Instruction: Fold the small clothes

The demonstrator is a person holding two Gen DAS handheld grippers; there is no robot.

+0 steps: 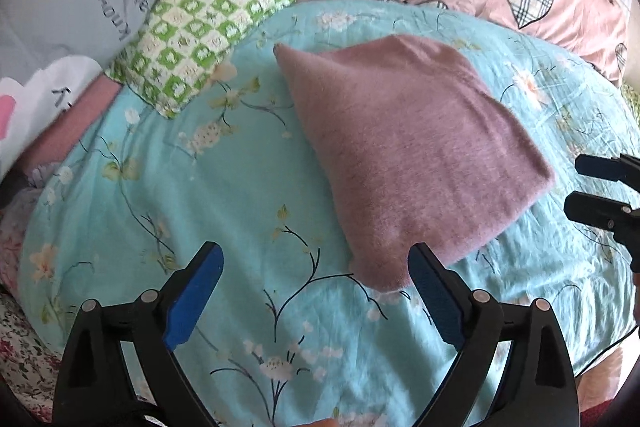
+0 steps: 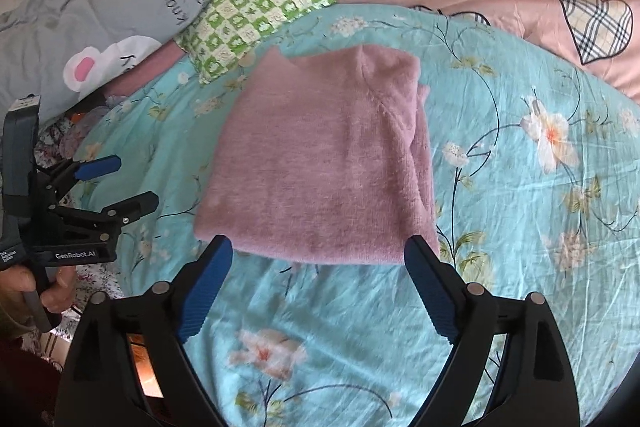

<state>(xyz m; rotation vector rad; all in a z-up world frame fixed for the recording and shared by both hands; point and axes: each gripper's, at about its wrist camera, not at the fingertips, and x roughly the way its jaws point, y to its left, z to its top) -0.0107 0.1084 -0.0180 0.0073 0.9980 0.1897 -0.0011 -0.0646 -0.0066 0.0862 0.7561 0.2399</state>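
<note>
The folded mauve garment [image 2: 320, 163] lies flat on the turquoise floral bedsheet [image 2: 500, 227], just below the green checked pillow [image 2: 256, 11]. The left hand-held gripper [image 1: 316, 291] hovers released, level, beside the garment's near-left corner; the right hand-held gripper [image 2: 318, 283] hovers released, empty, at its near edge.

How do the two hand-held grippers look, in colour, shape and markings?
Both are alike: the left hand-held gripper and right hand-held gripper have black angular frames with silver pivot pins and blue ribbed finger pads. The left one's body reads "GenRobot.AI" in white.
</note>
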